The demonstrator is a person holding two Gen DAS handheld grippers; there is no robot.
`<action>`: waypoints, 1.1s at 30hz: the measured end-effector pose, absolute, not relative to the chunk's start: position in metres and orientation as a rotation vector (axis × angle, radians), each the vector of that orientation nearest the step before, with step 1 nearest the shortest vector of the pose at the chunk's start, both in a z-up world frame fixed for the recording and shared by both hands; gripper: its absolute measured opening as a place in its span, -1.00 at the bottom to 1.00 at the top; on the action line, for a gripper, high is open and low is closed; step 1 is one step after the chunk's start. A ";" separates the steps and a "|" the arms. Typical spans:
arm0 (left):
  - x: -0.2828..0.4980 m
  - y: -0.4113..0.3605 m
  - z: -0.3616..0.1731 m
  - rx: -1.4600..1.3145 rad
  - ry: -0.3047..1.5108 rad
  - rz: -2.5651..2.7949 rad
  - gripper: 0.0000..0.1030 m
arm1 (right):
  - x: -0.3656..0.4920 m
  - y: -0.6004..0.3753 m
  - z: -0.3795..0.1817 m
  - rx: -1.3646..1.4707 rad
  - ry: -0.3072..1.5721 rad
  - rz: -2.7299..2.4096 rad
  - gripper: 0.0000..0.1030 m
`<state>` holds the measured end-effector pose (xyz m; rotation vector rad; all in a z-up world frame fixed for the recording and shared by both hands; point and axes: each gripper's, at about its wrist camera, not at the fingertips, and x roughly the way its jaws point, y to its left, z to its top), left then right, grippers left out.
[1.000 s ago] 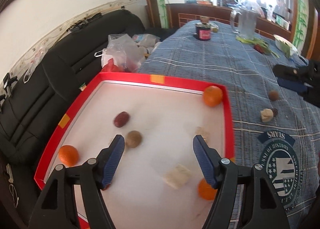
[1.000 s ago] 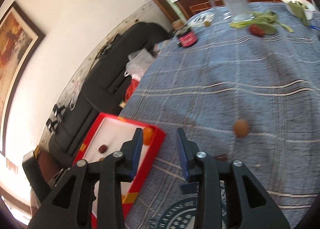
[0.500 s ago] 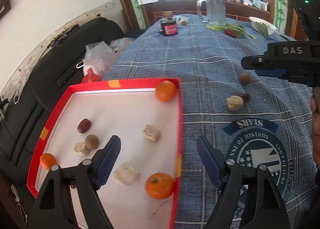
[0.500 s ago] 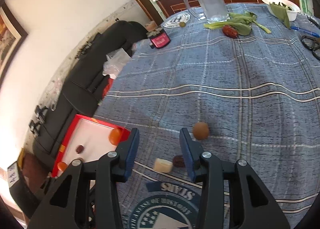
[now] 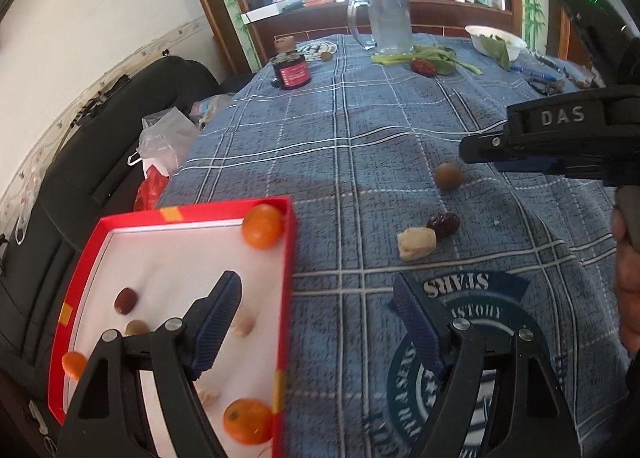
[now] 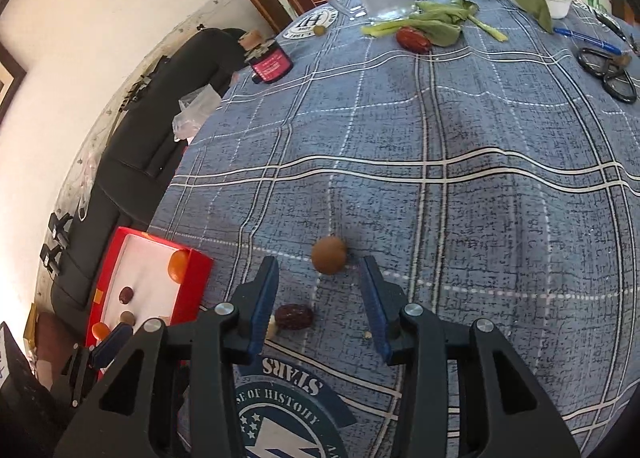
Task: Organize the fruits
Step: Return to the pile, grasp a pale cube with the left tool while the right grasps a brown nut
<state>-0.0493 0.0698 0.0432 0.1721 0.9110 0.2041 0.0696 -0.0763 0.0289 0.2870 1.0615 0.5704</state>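
Right now we hold both grippers empty over the tablecloth [image 6: 460, 185]. Our left gripper [image 5: 316, 318] gapes wide across the right wall of the red tray [image 5: 289, 274]. Right of that tray, our right gripper [image 6: 318, 298] stands parted just short of the brown fruit [image 6: 329, 256], the red date [image 6: 294, 316] beside its left finger.

The black body of the right hand-held gripper [image 5: 560, 141] carries the raised letters "DAS". A round blue-and-white emblem [image 6: 280, 418] printed on the checked cloth [image 6: 440, 185] over the surface reads "STARS" on its banner and "OF HISTORY" around the ring (seen upside down from the left wrist). A second round emblem [image 6: 314, 22] far off shows a large "H"; its ring lettering is too small to read.
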 end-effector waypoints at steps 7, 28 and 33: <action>-0.034 0.058 0.037 0.180 0.918 0.164 0.52 | 0.077 -0.087 0.026 0.307 1.069 0.528 -0.14; -0.013 0.056 0.021 0.062 0.941 0.010 0.04 | 0.089 -0.062 0.005 0.342 1.076 0.583 -0.14; -0.007 0.058 0.012 0.031 0.969 -0.008 -0.28 | 0.092 -0.054 0.003 0.301 1.052 0.578 -0.14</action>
